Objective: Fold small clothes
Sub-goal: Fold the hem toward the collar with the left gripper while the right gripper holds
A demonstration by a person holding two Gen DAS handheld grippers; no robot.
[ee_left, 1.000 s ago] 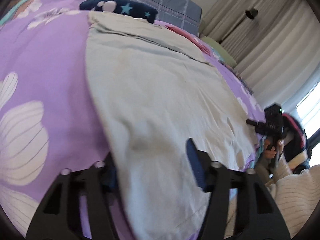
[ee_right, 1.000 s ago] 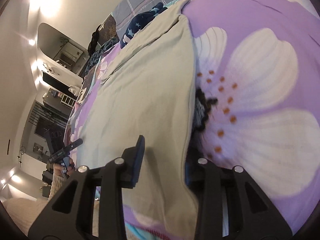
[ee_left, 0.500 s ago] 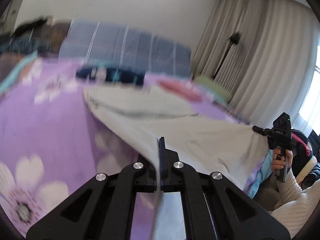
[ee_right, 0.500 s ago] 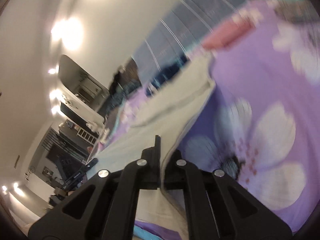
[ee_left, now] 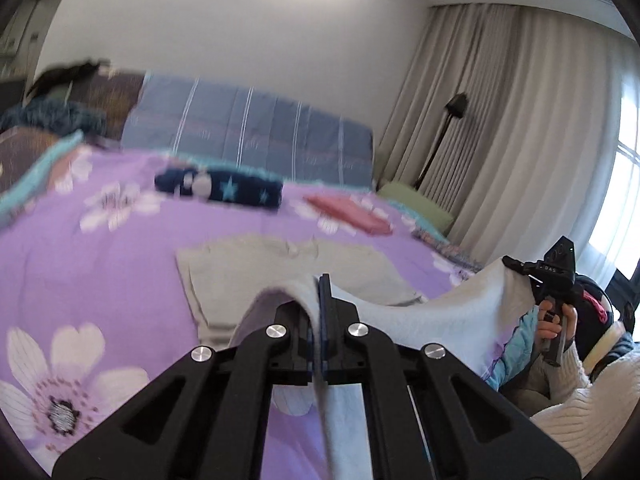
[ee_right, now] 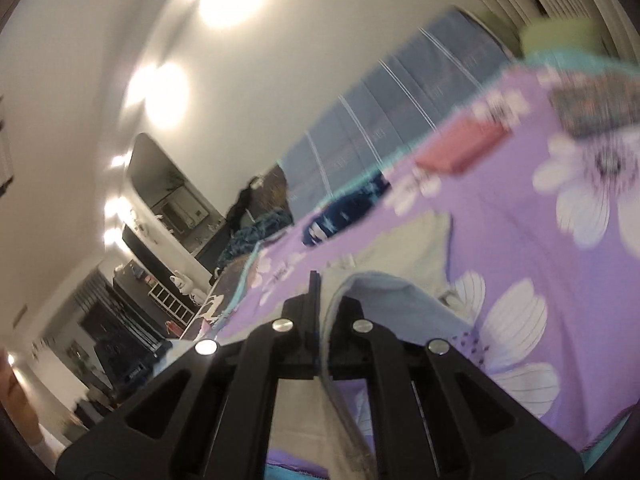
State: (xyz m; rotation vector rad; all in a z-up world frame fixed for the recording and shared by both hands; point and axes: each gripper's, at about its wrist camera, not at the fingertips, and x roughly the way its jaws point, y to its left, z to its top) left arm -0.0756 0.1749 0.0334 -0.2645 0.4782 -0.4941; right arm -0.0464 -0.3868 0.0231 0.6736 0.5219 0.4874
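A pale grey garment [ee_left: 288, 268] lies spread on the purple flowered bedspread [ee_left: 100, 264], and its near hem is raised off the bed. My left gripper [ee_left: 319, 282] is shut on one corner of that hem, with cloth draped over its fingers. In the left wrist view a hand at the right holds my right gripper [ee_left: 516, 265], shut on the other corner, and the hem sags between the two. The right wrist view shows my right gripper [ee_right: 316, 280] pinching the grey garment [ee_right: 404, 248], whose edge runs down between the jaws.
At the head of the bed are a folded navy star-print garment [ee_left: 224, 190], a folded pink garment [ee_left: 348, 214] and a blue striped pillow [ee_left: 256, 136]. A green cushion [ee_left: 416, 204], a floor lamp [ee_left: 456, 108] and curtains stand at the right. A mirror and shelves [ee_right: 168, 200] line the other wall.
Both grippers have shut on the garment's near hem and risen, pulling it up off the bed. Both views have tipped upward, so the wall and ceiling now show.
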